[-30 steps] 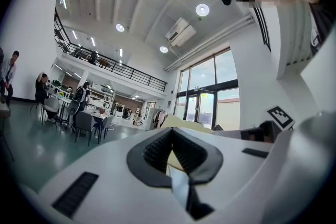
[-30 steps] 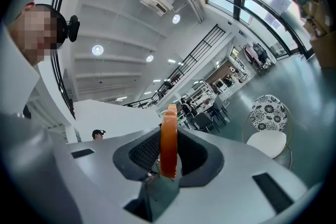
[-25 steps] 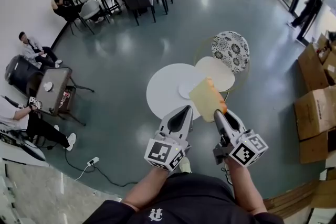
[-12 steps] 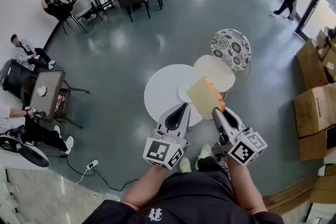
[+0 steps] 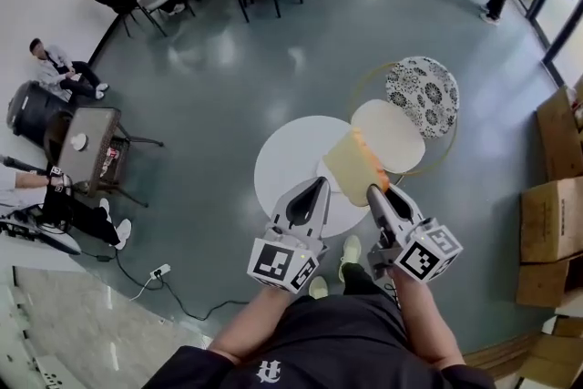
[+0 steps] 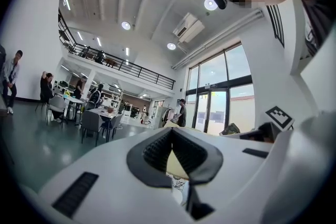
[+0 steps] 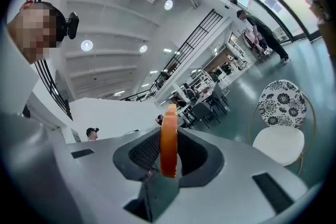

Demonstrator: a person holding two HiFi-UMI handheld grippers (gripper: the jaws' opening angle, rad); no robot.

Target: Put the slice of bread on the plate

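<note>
**Bread slice in the right gripper, above the table and not yet on the plate**

Head view: The right gripper (image 5: pixel 372 189) has its jaws closed on the near end of the slice of bread (image 5: pixel 351 167). The slice stands on edge. Its long axis runs away from the person, its pale face is turned toward the left gripper (image 5: pixel 320 185), and its orange crust is on the right. It hangs over the round white table (image 5: pixel 282 150) and overlaps the small plate (image 5: pixel 324 170) in this view. Both forearms reach forward side by side, with the grippers level. Each marker cube carries black-and-white squares. A white emblem on the dark shirt (image 5: pixel 271 372) is too small to read.

Left gripper view: The left gripper (image 6: pixel 171 134) has its tips together with nothing gripped between them.

Right gripper view: The right gripper (image 7: pixel 168 157) is part-way closed, its pads pressing both faces of the slice of bread (image 7: pixel 169 134). The slice is seen edge-on as an upright orange strip. A chair (image 7: pixel 277 144) with a floral back stands to the right.
</note>
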